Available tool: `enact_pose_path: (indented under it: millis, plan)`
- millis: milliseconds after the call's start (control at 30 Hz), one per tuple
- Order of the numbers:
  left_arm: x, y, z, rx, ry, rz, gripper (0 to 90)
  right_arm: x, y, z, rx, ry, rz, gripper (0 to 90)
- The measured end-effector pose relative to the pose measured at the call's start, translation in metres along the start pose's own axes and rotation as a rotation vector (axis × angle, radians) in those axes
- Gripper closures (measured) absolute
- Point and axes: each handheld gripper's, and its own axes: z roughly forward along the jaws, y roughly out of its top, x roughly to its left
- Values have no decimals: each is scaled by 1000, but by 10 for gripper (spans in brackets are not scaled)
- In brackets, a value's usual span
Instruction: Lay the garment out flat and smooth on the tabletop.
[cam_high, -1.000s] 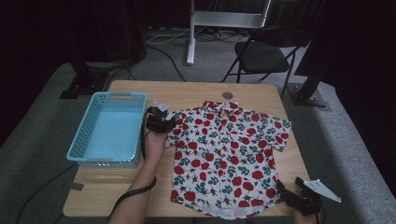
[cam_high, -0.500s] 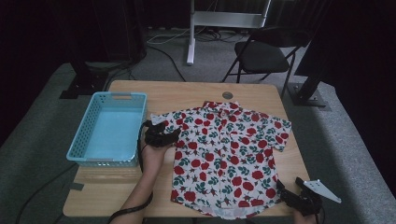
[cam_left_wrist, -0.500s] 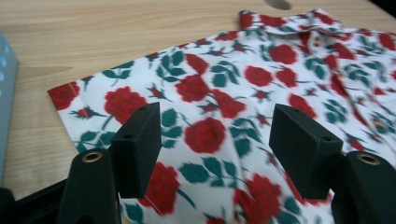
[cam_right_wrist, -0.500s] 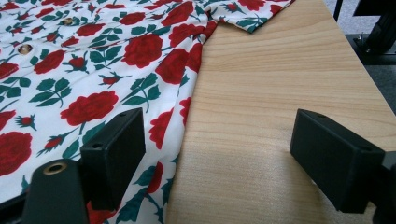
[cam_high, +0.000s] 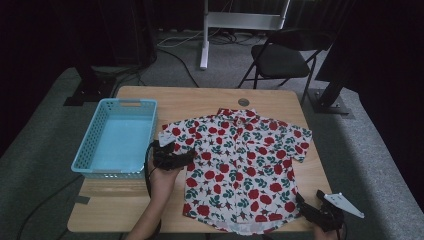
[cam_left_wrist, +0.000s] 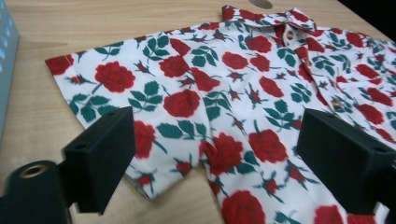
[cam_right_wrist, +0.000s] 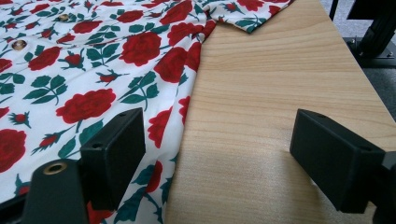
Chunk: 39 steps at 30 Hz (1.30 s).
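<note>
The shirt (cam_high: 240, 167) lies flat and face up across the centre and right of the wooden table (cam_high: 200, 100), collar toward the top of the frame, hem toward the bottom edge. A light-blue basket (cam_high: 120, 137) stands just beside it at centre left.

The left gripper (cam_high: 172, 156) sits at the shirt's near-left sleeve. Its jaws have just been opening and stand wide apart over the sleeve and underarm cloth (cam_left_wrist: 154, 154), pressing nothing: released. The right gripper (cam_high: 312, 212) rests at the lower right of the frame by the hem corner, jaws spread over the side seam (cam_right_wrist: 182, 116) and bare wood, holding nothing.

Judgement: the garment is light, thin and limp. It will drape, fold and drag rather than keep shape, and may slide on the smooth wood. Best holds appear to be doubled edges: sleeve cuff, shoulder seam, hem corner. A pinch on a single layer mid-panel would likely bunch the cloth. Whether the buttons are all fastened cannot be confirmed at this resolution.
</note>
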Motion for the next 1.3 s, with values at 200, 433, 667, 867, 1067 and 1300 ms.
enact_pose_path:
  millis: [200, 433, 667, 867, 1067, 1300]
  plan:
    - [-6, -9, -13, -28, -26, 31, 104, 1, 0, 0, -4, -6, -9, 176]
    - [-12, -19, -35, -70, -35, 37, 105, 1, -1, 0, -6, -10, -12, 176]
    - [-17, -33, -49, -78, -39, 44, 106, 1, -1, 0, -5, -10, -12, 176]
    - [-20, -51, -56, -70, -32, 56, 106, 1, -1, 0, -4, -9, -9, 176]
    - [-23, -67, -66, -97, -34, 65, 106, 1, -1, 0, -5, -11, -14, 176]
    - [-29, -90, -78, -156, 1, 74, 105, 1, -1, 0, -5, -14, -17, 176]
